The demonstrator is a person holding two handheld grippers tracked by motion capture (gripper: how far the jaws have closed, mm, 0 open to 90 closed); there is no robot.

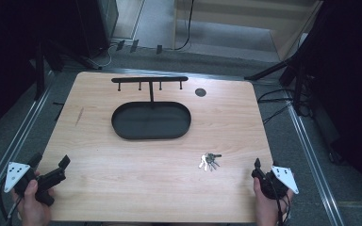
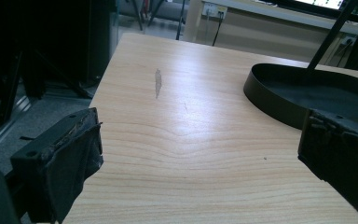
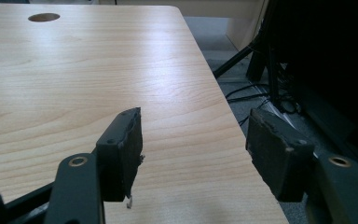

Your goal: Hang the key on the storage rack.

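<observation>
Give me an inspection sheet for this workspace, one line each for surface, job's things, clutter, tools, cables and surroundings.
Surface: wooden table, light grain, a grey smear near its left side and a round dark hole near the far right corner.
Job's things: bunch of keys lying flat on the table, near the right side; black oval tray with a hook rack rising behind it, hooks bare.
Clutter: nothing seen.
Tools: left tool open, nothing between its jaws; right tool open, nothing between its jaws; both held at the near edge.
Cables: black cables on the floor to the right of the table.
Surroundings: grey floor, dark stands, metal rails along both sides.
</observation>
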